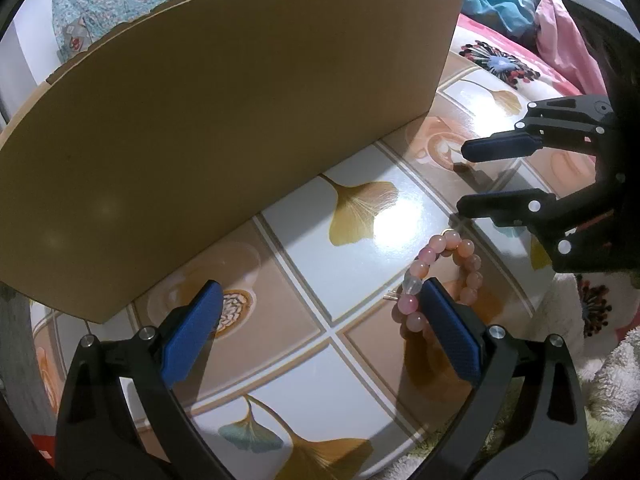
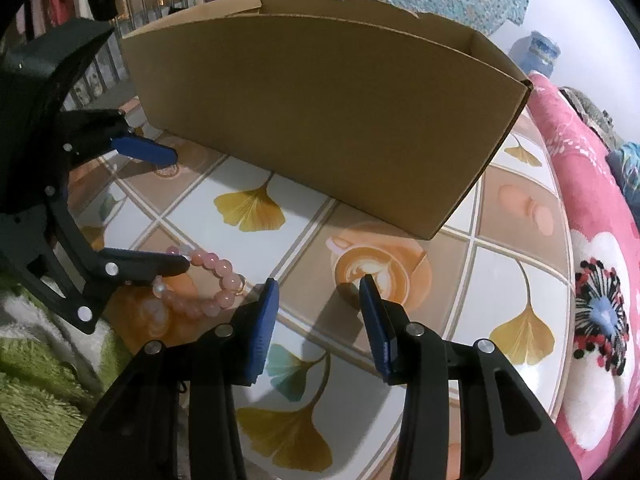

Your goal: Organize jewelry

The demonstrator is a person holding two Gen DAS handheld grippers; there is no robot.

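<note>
A pink bead bracelet (image 1: 442, 280) lies on the glossy table (image 1: 360, 216), whose top is printed with ginkgo leaves and coffee cups. Behind it stands an open cardboard box (image 1: 224, 120), its long brown side facing both cameras and its base resting on the table. The left gripper (image 1: 320, 320) is held low over the table with its blue-padded fingers (image 1: 192, 332) spread wide and nothing between them; the bracelet sits at the tip of its right-hand finger, which crosses over part of the loop, though whether the pad actually touches the beads is hard to tell from this angle. In the right wrist view the same bracelet (image 2: 208, 284) appears at lower left, partly under the left gripper's black finger. The right gripper (image 2: 318, 288) hangs above a latte-art cup print just beside the bracelet, its fingers (image 2: 264, 328) roughly half apart and gripping nothing, with only bare table showing in the gap. The two grippers point toward each other across the bracelet, both in front of the box. A pink floral blanket (image 2: 592, 264) borders the table on one side and a green shaggy rug (image 2: 36, 384) shows below its edge.
</note>
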